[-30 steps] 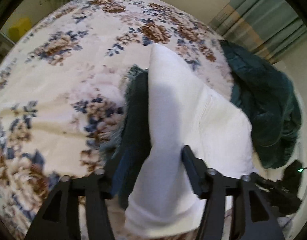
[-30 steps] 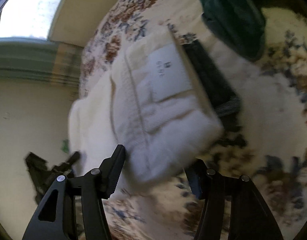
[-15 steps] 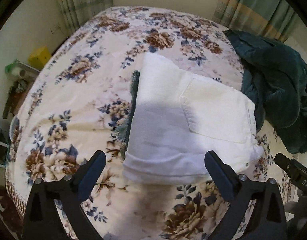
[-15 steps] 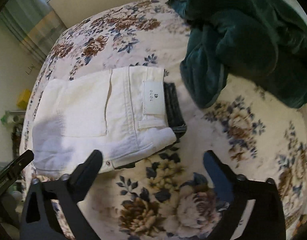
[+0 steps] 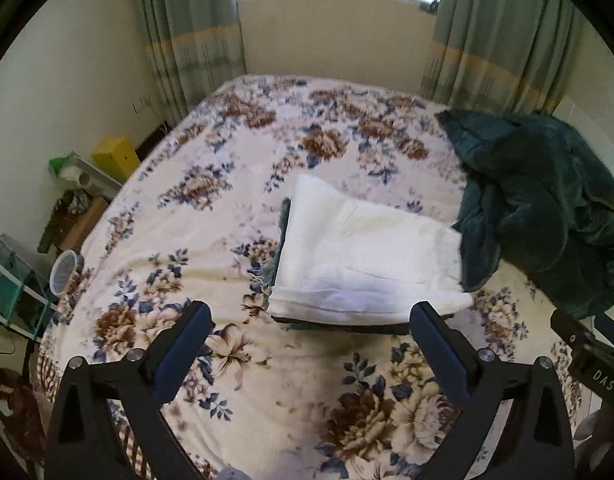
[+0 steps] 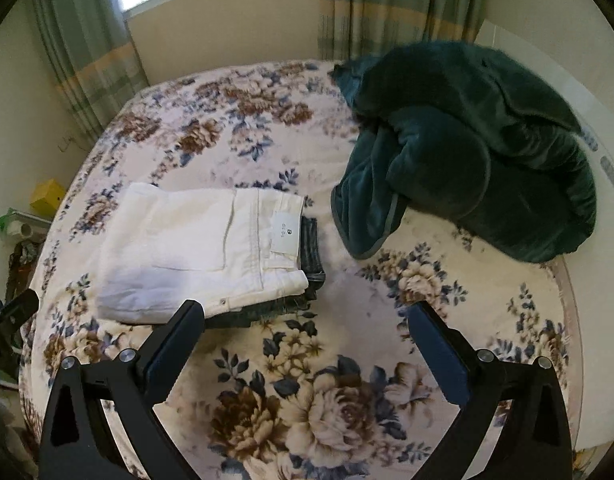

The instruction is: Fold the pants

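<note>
The white pants (image 5: pixel 359 256) (image 6: pixel 195 248) lie folded in a neat rectangle on the floral bed, stacked on a folded dark denim garment (image 6: pixel 311 252) whose edge shows beneath them (image 5: pixel 281 236). My left gripper (image 5: pixel 311 336) hangs above the bed, near side of the stack, jaws wide open with nothing between them. My right gripper (image 6: pixel 307 332) is also raised and wide open, empty, with the stack beyond its left finger (image 6: pixel 175 344). A white label with a "B" (image 6: pixel 285 236) shows on the waistband.
A dark green plush blanket (image 6: pixel 467 152) (image 5: pixel 547 208) lies bunched on the right of the floral bedspread (image 5: pixel 227 208). Curtains (image 5: pixel 191 32) and a window stand behind the bed. A yellow box (image 5: pixel 115 156), shelf clutter and a cup (image 5: pixel 63 272) sit left of the bed.
Both grippers let go of the white pants, opened wide and rose back away from the bed. The pants now rest flat on the dark garment.
</note>
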{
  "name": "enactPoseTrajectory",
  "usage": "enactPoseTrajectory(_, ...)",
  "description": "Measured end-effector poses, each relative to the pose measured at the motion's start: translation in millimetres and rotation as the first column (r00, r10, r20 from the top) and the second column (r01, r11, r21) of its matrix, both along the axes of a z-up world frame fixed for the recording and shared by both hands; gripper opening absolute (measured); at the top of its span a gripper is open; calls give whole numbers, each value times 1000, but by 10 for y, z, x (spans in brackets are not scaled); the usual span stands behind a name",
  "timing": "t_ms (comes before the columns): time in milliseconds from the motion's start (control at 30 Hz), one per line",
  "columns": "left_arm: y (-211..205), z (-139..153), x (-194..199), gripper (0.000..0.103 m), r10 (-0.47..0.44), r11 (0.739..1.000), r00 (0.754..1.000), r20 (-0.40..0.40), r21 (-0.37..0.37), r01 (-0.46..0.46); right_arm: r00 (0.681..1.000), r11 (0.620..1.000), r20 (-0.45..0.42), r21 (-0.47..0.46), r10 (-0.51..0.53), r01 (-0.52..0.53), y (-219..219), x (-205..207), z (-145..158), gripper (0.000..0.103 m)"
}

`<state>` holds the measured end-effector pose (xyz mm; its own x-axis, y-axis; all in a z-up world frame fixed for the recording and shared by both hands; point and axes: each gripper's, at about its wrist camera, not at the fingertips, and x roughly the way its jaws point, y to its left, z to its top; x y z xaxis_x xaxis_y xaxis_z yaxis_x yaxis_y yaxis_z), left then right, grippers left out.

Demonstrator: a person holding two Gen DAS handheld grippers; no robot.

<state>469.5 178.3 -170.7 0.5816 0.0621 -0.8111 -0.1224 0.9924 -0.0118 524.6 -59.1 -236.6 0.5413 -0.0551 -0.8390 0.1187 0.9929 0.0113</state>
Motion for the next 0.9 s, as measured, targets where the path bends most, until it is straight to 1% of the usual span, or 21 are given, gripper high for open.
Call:
enactPoseTrajectory(67,-58,229,-214,102,1,1000,1000,29,14,-2,1000,1000,26,-5,11,-11,-14,-202,207,103)
enactPoseTrajectory(167,-155,551,-581,102,9,999,998,69,44,-12,997,999,71,2,32,-32,-50,-601,583,103)
enactPoseTrajectory(267,-243,830,-988,102,24,996,994,105,80,-32,990,999,127,-14,52,-51,-76,-1062,957,103)
enactPoseTrajectory(433,-348,1202,-1653,102,27,997,990,142,70,-38,975,996,206,-33,83,-78,-116,-1835,1582,103)
enactPoseTrajectory(567,-383,1424,-2037,102,25,997,984,178,67,-37,959,993,262,-63,111,-97,-103,-2393,2039,103)
enactPoseTrajectory(633,-381,1531,-2180,102,26,997,981,194,66,-40,949,990,286,-87,131,-110,-63,-2658,2248,103)
enactPoseTrajectory(700,-354,1611,-2294,102,28,998,978,206,49,-39,940,988,308,-97,144,-119,-26,-2924,2442,103)
enactPoseTrajectory(900,-267,1811,-2609,102,26,999,972,232,33,-34,930,987,332,-79,157,-138,35,-3387,2780,103)
